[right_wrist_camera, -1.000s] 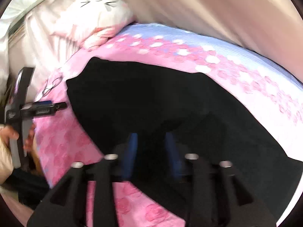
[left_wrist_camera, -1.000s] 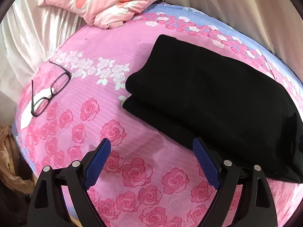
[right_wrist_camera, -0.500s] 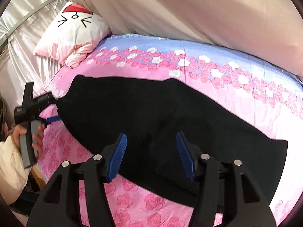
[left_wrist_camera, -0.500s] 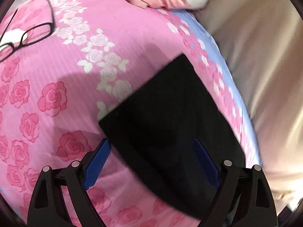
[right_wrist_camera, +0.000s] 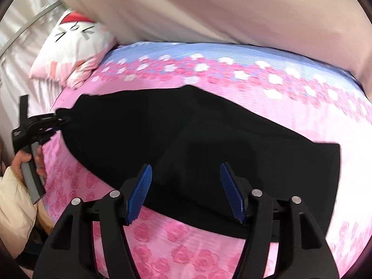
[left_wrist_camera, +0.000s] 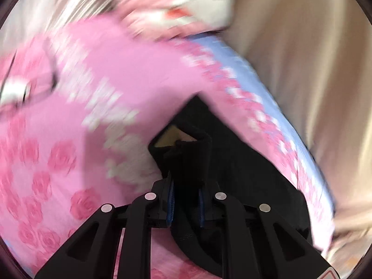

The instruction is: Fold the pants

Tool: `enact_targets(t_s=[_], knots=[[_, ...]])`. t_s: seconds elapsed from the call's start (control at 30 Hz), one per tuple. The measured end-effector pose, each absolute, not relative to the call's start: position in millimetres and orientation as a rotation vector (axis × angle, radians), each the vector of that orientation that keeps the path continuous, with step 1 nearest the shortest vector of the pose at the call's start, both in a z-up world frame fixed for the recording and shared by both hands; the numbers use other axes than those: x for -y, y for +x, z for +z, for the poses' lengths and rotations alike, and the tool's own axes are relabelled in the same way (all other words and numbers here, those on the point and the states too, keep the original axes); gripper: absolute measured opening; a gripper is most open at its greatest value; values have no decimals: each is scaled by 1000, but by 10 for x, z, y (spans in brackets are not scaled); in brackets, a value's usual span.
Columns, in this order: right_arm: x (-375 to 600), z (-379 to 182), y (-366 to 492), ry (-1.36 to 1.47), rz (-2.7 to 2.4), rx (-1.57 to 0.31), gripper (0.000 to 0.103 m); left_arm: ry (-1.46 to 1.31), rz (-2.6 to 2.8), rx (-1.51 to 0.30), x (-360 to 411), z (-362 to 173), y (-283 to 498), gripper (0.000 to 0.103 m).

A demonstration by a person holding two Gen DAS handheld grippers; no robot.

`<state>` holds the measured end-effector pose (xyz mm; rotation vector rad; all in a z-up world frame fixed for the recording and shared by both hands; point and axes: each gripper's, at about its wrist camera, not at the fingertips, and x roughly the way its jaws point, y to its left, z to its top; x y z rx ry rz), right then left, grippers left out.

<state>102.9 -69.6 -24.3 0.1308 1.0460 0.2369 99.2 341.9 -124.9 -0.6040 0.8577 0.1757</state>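
Note:
The black pants point(right_wrist_camera: 209, 121) lie folded across the pink rose bedsheet point(right_wrist_camera: 186, 251). In the left wrist view my left gripper point(left_wrist_camera: 184, 186) has its jaws closing on a bunched corner of the pants point(left_wrist_camera: 244, 162), and the blue pads press the fabric, which stands up a little from the bed. The right wrist view shows that same left gripper point(right_wrist_camera: 58, 118) pinching the pants' left end, held by a hand point(right_wrist_camera: 25, 160). My right gripper point(right_wrist_camera: 185, 165) hovers over the near edge of the pants with its jaws opening and nothing pinched between them.
A white and pink cartoon pillow point(right_wrist_camera: 74, 46) lies at the head of the bed. Black glasses point(left_wrist_camera: 28, 88) rest on the sheet at the left, blurred. A beige curtain point(right_wrist_camera: 232, 7) hangs along the bed's far side. A cream sleeve point(right_wrist_camera: 14, 197) is at the left edge.
My left gripper went from wide open over the pants' corner to clamped on it, gathering the fabric. My right gripper's jaws spread wider and it drew back from the pants.

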Motion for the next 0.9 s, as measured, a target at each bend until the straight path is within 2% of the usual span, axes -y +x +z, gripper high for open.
enact_targets(t_s=[0.2,0.43,0.53,0.67,0.77,0.9], knots=[[1399,-186,870,230,94,-1017,60,-309,-79,-754,-2256,-475,1103,13],[2338,-152,526,365,-78,-976,61,-121,-453,-732,-539,-41,928,12],[2743,-181,312,431,-151,-973,61,-50,-609,-763,338,-106,813,12],[3210,-265,-30,464,-236,-988,61,27,-736,-862,1382,-519,686,13],[3480,-332,-236,478,-274,-1012,61,61,-735,-986,1850,-1011,594,13],[3742,-387,-385,513,-291,-1021,61,144,-645,-926,1971,-1108,383,16]])
